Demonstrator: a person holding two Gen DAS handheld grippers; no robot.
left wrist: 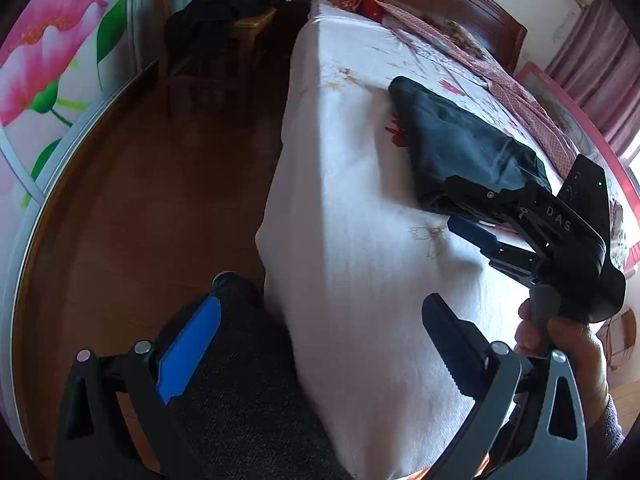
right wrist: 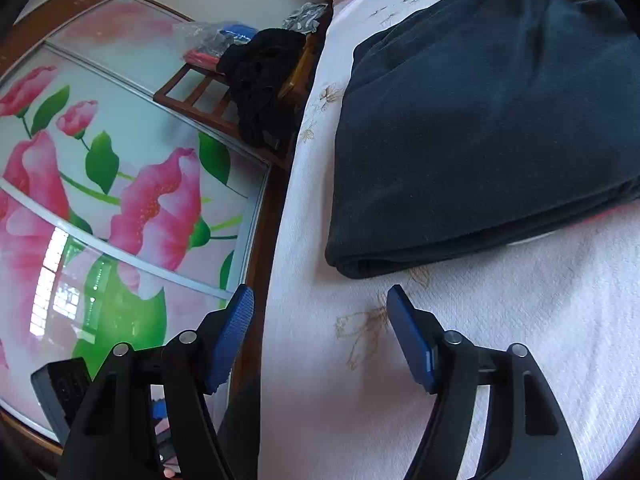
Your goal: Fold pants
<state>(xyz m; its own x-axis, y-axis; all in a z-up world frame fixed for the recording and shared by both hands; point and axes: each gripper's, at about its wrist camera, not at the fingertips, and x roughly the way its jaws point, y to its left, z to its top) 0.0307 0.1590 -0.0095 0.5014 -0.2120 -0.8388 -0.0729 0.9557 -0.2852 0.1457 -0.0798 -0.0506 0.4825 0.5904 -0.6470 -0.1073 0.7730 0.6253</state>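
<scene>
Your right gripper [left wrist: 466,208] reads "DAS" on its black body; its jaws stand apart, empty, just short of the folded dark pants [right wrist: 488,120] lying on the white floral bedsheet [left wrist: 360,200]. Your left gripper [left wrist: 320,344] is spread wide, holding nothing, over the bed's corner. The pants' far end is cut off in the right wrist view.

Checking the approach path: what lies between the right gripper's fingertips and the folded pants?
Only bare floral bedsheet, seen in the right wrist view; the open right gripper stands short of the dark pants.
</scene>
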